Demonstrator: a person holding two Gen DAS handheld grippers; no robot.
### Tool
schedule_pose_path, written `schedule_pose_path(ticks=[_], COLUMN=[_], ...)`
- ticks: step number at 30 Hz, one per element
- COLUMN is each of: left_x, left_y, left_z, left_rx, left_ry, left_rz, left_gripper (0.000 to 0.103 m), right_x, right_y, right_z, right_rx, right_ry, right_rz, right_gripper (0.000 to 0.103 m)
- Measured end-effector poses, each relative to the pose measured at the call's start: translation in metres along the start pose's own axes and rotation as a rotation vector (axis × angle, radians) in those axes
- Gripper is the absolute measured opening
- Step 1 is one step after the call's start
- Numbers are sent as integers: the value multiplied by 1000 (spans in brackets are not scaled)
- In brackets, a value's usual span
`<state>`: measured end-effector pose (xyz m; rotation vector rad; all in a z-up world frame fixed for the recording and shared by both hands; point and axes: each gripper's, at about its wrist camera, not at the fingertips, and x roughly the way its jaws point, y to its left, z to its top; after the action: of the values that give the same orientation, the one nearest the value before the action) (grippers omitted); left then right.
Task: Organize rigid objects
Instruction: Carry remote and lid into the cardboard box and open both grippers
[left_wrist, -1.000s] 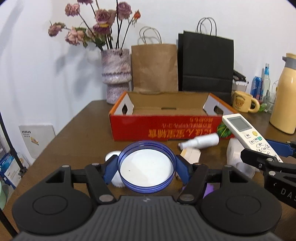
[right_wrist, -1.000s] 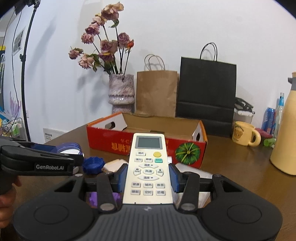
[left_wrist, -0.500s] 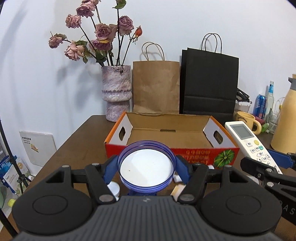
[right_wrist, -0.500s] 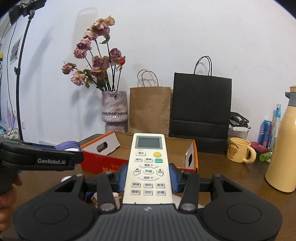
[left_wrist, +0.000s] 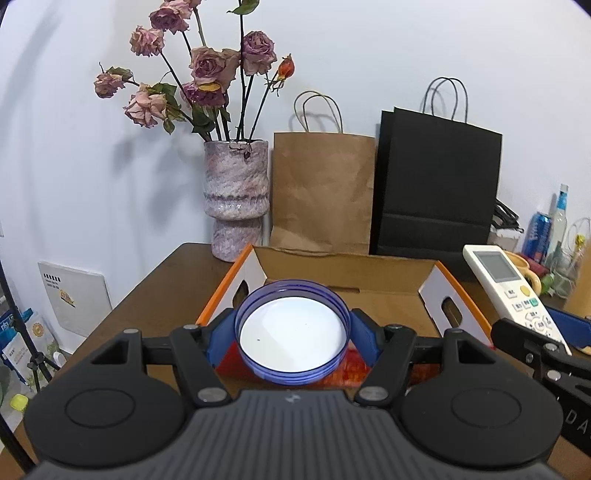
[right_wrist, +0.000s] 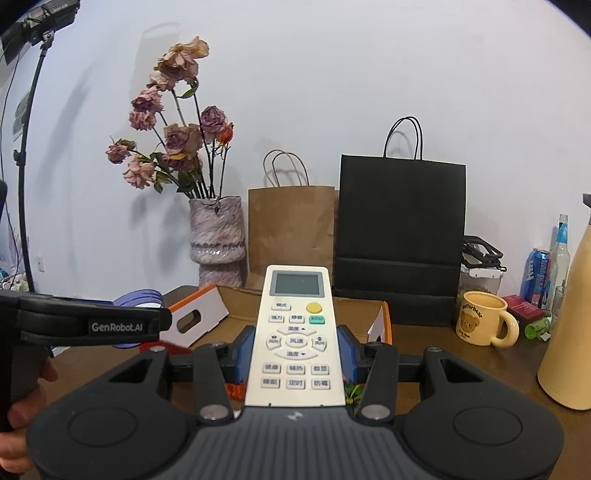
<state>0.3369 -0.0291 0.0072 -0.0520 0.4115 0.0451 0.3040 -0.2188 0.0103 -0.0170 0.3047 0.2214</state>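
Note:
My left gripper (left_wrist: 291, 334) is shut on a round blue lid with a white inside (left_wrist: 291, 330), held above the near wall of the red and orange cardboard box (left_wrist: 369, 280). My right gripper (right_wrist: 295, 350) is shut on a white remote control (right_wrist: 295, 332), its screen end pointing away, in front of the box (right_wrist: 207, 310). In the left wrist view the remote (left_wrist: 511, 286) shows at the right edge. In the right wrist view the blue lid (right_wrist: 140, 297) peeks out behind the left gripper's finger. The box looks empty inside.
A vase of dried roses (left_wrist: 236, 199), a brown paper bag (left_wrist: 321, 195) and a black paper bag (left_wrist: 436, 192) stand behind the box against the wall. A yellow mug (right_wrist: 482, 317), a can, bottles and a cream flask (right_wrist: 569, 332) crowd the table's right side.
Both grippers have risen and moved toward the box with their loads. The loose items on the table in front of the box have dropped out of sight.

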Motion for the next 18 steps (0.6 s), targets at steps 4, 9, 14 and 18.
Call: schedule_pose_path(ticks=[4, 9, 14, 18], left_x=[19, 42, 64, 82], left_y=[-1, -1, -1, -2], left_z=[11, 21, 29, 35], left_rx=[-21, -37, -38, -39], left_ry=[0, -4, -1, 7], left_rz=[13, 27, 49, 61], left_gripper=[68, 68, 68, 68], right_x=[22, 53, 81, 101], right_y=[-5, -9, -13, -17], right_z=[6, 14, 22, 29], right_rx=[15, 29, 33, 32], right_ry=[7, 18, 28, 39], right_rz=[1, -2, -8, -10], right_gripper=[45, 45, 45, 45])
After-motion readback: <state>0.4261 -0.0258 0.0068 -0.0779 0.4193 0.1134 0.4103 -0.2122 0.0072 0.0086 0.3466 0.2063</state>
